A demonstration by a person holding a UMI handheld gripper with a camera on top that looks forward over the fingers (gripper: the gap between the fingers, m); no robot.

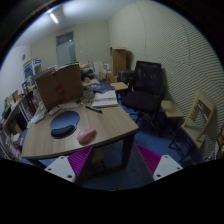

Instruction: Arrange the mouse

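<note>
Currently we hold the gripper [111, 166] well back from the work area, so the whole room lies ahead of the fingers. Working from left to right, we first note the wooden desk [40, 142] at about ten o'clock from the fingers, carrying an open cardboard box [58, 85] toward its far side. Nearer us on the desk lies a dark round mouse pad [64, 124], and just to its right, at about eleven o'clock from the gripper, rests the mouse [88, 135], a small pinkish body close to the desk's near edge. It sits beside the pad, apparently not on it. Its long axis appears to run roughly across our line of sight, tilted slightly; at this range we cannot fix it more closely. Papers [102, 100] lie farther back on the desk. Continuing right, a black office chair [146, 84] stands at about one o'clock, beyond the desk, and a wooden chair [198, 118] stands at about two o'clock. We judge that the coming move calls for an advance forward and to the left. The fingers stand wide apart, pads showing, and they hold and touch nothing.
</note>
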